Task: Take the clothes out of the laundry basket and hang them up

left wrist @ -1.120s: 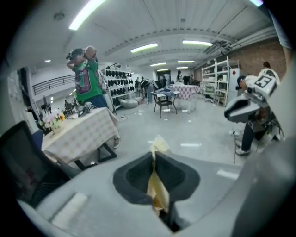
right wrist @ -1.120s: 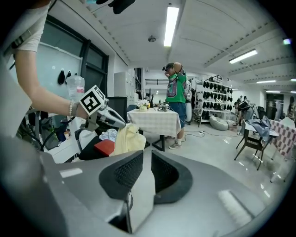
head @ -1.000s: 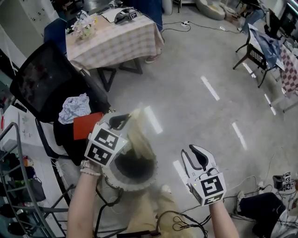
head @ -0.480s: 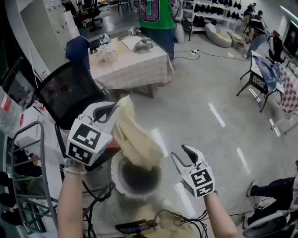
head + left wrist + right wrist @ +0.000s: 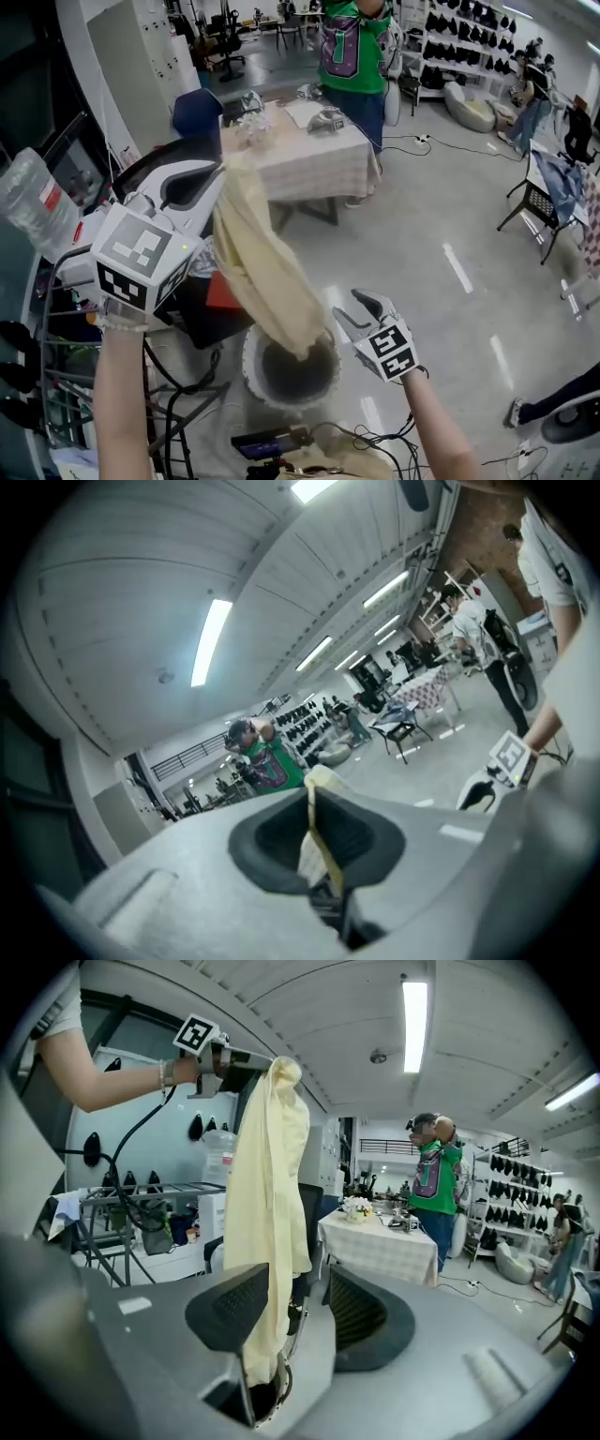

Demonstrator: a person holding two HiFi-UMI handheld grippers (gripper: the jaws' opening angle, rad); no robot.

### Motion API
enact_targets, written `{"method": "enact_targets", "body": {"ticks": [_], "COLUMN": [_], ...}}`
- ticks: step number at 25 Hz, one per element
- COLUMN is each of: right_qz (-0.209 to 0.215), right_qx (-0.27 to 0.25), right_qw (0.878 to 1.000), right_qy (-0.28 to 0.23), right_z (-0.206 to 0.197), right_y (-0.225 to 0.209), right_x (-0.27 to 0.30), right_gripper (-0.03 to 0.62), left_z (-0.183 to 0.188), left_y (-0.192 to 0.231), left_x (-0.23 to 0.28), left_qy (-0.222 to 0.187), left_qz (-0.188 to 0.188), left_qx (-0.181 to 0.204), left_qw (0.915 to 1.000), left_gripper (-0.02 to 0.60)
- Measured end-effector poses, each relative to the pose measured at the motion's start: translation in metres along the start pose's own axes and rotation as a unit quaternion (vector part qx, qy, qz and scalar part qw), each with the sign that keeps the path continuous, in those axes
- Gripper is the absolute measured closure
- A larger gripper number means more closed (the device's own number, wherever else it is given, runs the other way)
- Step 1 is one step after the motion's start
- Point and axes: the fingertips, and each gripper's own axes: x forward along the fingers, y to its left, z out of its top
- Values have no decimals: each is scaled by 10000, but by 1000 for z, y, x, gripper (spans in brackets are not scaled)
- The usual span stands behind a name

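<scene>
My left gripper (image 5: 217, 178) is raised high at the left and shut on the top of a long pale yellow garment (image 5: 267, 272). The garment hangs down, with its lower end at the mouth of the round white laundry basket (image 5: 251, 361). In the left gripper view a fold of the garment (image 5: 314, 832) is pinched between the closed jaws. My right gripper (image 5: 349, 309) hovers just right of the hanging garment, over the basket rim. Its jaws have just been opening and nothing is between them. In the right gripper view the garment (image 5: 272, 1194) hangs from the left gripper (image 5: 239, 1058) into the basket (image 5: 267, 1396).
A table with a checked cloth (image 5: 309, 155) stands beyond the basket, and a person in a green shirt (image 5: 347, 56) is behind it. A black chair (image 5: 183, 187) and a metal rack (image 5: 56, 375) are at the left. Cables (image 5: 281, 441) lie by the basket.
My left gripper has risen steeply and drawn the yellow garment up out of the basket. My right gripper has opened wider and moved up toward the cloth. The head view has tilted up.
</scene>
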Motion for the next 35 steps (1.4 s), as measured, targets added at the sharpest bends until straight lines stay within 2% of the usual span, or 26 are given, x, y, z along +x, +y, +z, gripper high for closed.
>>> {"method": "enact_targets", "body": {"ticks": [5, 10, 13, 16, 17, 19, 20, 24, 28, 31, 35], "right_qz": [794, 1698, 1990, 2086, 2054, 1925, 1838, 1217, 438, -58, -450], "right_qx": [132, 57, 23, 11, -31, -84, -93, -58, -112, -318, -635], "right_qw": [9967, 9854, 9800, 9780, 9786, 9813, 9829, 9922, 9987, 9994, 9969], "right_qy": [-112, -135, -87, -84, -84, 21, 108, 281, 222, 138, -83], "right_z": [13, 19, 19, 23, 25, 25, 22, 22, 43, 62, 93], "right_y": [47, 117, 145, 153, 151, 144, 139, 96, 45, 10, -22], "right_x": [36, 62, 79, 93, 97, 104, 108, 117, 113, 104, 94], "right_gripper": [372, 349, 349, 350, 361, 558, 582, 582, 582, 582, 582], "left_z": [31, 34, 29, 23, 20, 8, 0, -40, -71, -88, -111], "left_y": [35, 53, 60, 69, 74, 85, 91, 115, 131, 127, 119], "left_x": [-25, -34, -38, -44, -46, -51, -54, -68, -87, -106, -131], "left_qy": [-218, -167, -97, -45, -25, 41, 91, 295, 486, 541, 724], "left_qz": [286, 473, 541, 643, 682, 759, 796, 968, 1164, 1291, 1516], "left_qx": [47, 146, 147, 96, 68, -8, -49, -208, -236, -283, -441], "left_qw": [9993, 9986, 9984, 9979, 9976, 9971, 9968, 9947, 9917, 9897, 9848], "left_gripper": [566, 566, 566, 566, 566, 566, 566, 566, 566, 566, 565]}}
